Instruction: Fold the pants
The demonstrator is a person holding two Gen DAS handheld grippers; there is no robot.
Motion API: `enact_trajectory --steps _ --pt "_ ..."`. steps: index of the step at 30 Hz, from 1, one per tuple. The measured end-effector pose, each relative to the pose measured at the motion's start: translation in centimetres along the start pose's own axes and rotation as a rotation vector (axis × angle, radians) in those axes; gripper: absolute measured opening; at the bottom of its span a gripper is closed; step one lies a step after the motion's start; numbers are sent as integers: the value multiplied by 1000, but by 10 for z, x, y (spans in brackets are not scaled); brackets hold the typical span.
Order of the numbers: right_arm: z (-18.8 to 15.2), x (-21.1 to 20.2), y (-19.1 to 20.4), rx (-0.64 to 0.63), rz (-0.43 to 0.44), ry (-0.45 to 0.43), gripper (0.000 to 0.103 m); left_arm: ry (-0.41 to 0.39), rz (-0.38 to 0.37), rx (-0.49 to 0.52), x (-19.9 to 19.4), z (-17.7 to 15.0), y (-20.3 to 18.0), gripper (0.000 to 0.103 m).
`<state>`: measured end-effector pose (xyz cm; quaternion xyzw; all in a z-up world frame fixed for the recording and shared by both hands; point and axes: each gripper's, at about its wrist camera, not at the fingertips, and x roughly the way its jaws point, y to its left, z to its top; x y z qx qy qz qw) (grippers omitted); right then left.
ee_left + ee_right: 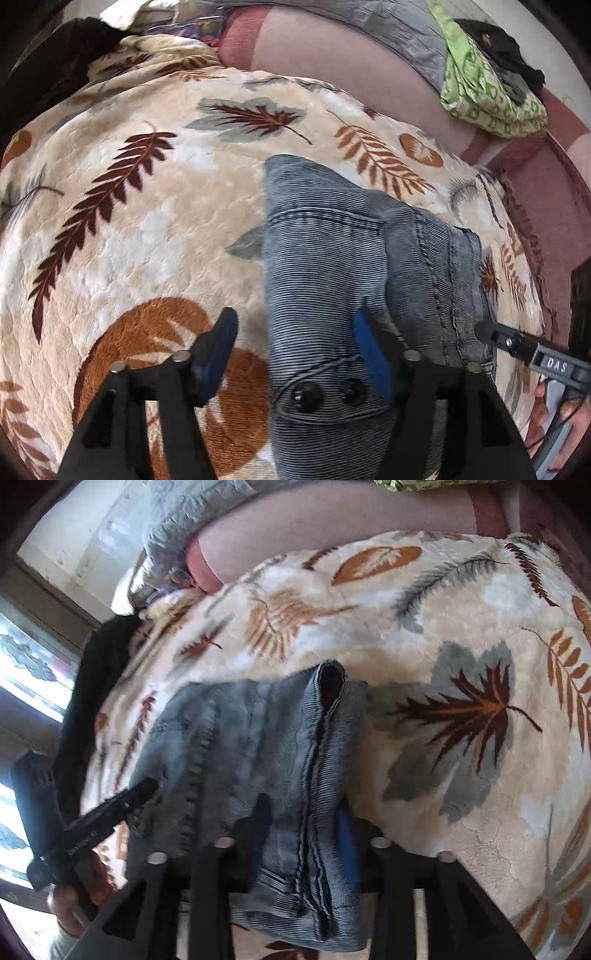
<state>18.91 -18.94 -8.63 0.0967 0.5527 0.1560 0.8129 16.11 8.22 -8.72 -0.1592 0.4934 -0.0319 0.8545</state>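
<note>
Grey-blue denim pants [332, 266] lie bunched on a cream blanket with a leaf print [140, 206]. In the left wrist view my left gripper [295, 343] is open; its jaws stand wide over the waistband with two dark buttons [306, 397], the right finger [373, 354] resting on the cloth. In the right wrist view my right gripper [304, 834] is shut on a thick fold of the pants [280, 746], with the seam running between the fingers. The right gripper also shows in the left wrist view [517, 343], and the left gripper in the right wrist view [110, 812].
The blanket [461, 627] covers a bed with a pink sheet [332, 48]. A green patterned cloth [487, 92] and a dark garment [495, 48] lie at the far right. A black garment [88, 701] lies at the blanket's left edge near a window [29, 672].
</note>
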Motion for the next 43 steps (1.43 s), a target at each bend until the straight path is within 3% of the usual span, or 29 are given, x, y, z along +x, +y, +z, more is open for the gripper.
enact_trajectory --steps 4,7,9,10,11,15,18,22,29,37,43 --pt "-29 -45 11 -27 -11 -169 60 -112 40 -7 -48 -16 9 72" --pt "-55 -60 29 -96 -60 -246 77 -177 67 67 -67 -40 -3 83" --pt "-70 -39 37 -153 -159 -214 87 -133 140 144 -49 -59 -16 85" --pt "-75 -18 36 -172 -204 -130 88 -96 184 183 -33 -66 -21 85" --pt "-80 1 34 -174 -226 -48 87 -121 202 181 -31 -71 -22 85" --pt "-89 -48 21 -74 -175 -177 87 -167 181 110 -73 -70 -20 85" --pt "-114 -94 22 -56 -183 -331 91 -274 198 144 -112 -82 -36 85" --pt "-151 -117 33 -102 -216 -416 98 -308 192 203 -137 -100 -59 86" --pt "-181 -117 40 -130 -229 -408 98 -305 184 245 -147 -124 -80 86" --pt "-186 -122 40 -133 -212 -413 98 -301 178 230 -155 -126 -84 86" --pt "-182 -123 47 -155 -217 -416 98 -298 114 227 -156 -124 -85 92"
